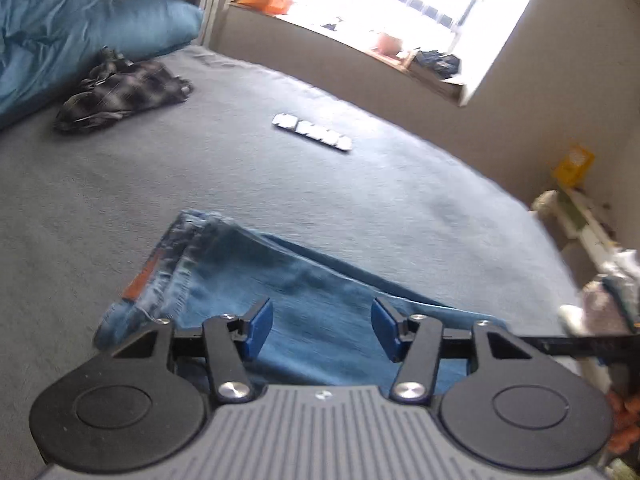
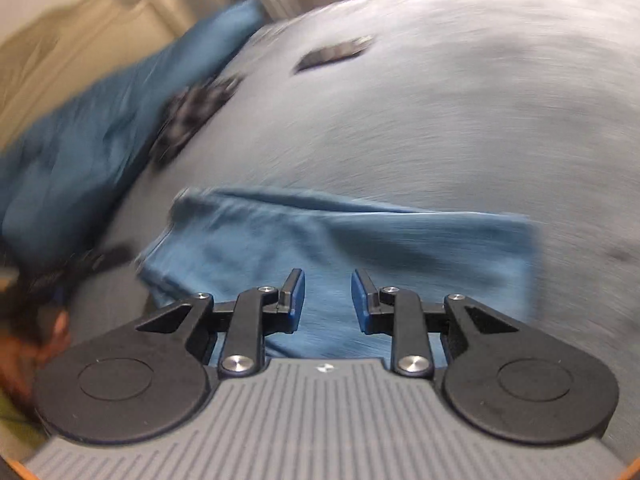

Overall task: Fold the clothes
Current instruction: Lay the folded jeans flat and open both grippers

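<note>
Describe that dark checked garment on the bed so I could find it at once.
Start at the grey bed cover and look toward its head end, where the blue pillow lies. Right against that pillow sits the crumpled checked garment, black and grey, in a loose heap. Unlike the folded blue jeans near the grippers, it is dark, patterned and not yet folded.

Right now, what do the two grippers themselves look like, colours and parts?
Both look alike. The left gripper has two black fingers with blue pads, jointed black link bars with silver screws, two round black discs at the base, and a grey ribbed body with a small white mark at its top edge. The right gripper shows the same parts. No cables or sleeves are visible.
</note>
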The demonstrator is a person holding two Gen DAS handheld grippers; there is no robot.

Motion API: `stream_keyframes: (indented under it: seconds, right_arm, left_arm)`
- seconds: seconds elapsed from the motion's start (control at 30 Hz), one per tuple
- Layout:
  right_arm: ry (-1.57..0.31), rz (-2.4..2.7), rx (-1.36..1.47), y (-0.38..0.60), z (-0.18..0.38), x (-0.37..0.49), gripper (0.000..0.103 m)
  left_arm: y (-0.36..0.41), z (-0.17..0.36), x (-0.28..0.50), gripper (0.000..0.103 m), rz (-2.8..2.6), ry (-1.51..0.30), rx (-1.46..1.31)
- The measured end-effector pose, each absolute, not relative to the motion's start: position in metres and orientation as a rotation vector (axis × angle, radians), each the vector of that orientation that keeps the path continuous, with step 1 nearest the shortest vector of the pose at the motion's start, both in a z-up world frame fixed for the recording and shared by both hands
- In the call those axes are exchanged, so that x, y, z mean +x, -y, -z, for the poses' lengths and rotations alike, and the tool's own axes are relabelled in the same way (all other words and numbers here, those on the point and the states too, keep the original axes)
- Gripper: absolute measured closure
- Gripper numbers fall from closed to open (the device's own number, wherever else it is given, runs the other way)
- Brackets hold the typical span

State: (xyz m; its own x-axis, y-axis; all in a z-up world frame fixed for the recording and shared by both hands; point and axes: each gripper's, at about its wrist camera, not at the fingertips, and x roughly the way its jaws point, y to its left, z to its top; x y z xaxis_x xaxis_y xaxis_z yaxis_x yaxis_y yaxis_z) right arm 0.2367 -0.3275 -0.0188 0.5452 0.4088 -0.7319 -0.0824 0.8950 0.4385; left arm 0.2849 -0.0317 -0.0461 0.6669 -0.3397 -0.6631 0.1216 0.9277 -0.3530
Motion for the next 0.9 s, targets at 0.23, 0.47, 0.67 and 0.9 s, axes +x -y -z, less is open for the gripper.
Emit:
stream_keyframes:
  seconds: [0.23,0.47,0.67,0.9]
  right_arm:
    - [-1.050,-0.112,0.325,0.334,0.077,0.264,0.088]
    - [-1.017,-0.102,0.342,0.348,0.047,0.241,0.084]
    - [-1.072,-0.362,0.286,0.318,0.017,0.203,0.075]
    - [-1.156,-0.268,0.355,0.312,0.035,0.163,0.072]
  left_arm:
    - [0.001,0.093,0.311,0.059,0.193,-0.871,-0.245]
    - [0.004,0.067,0.294,0.041,0.197,-0.837,-0.199]
    - [0.024,0.049,0.242,0.029,0.292,-0.795,-0.158]
    - [0.036,0.065,0.197,0.029,0.293,-0.865,-0.216]
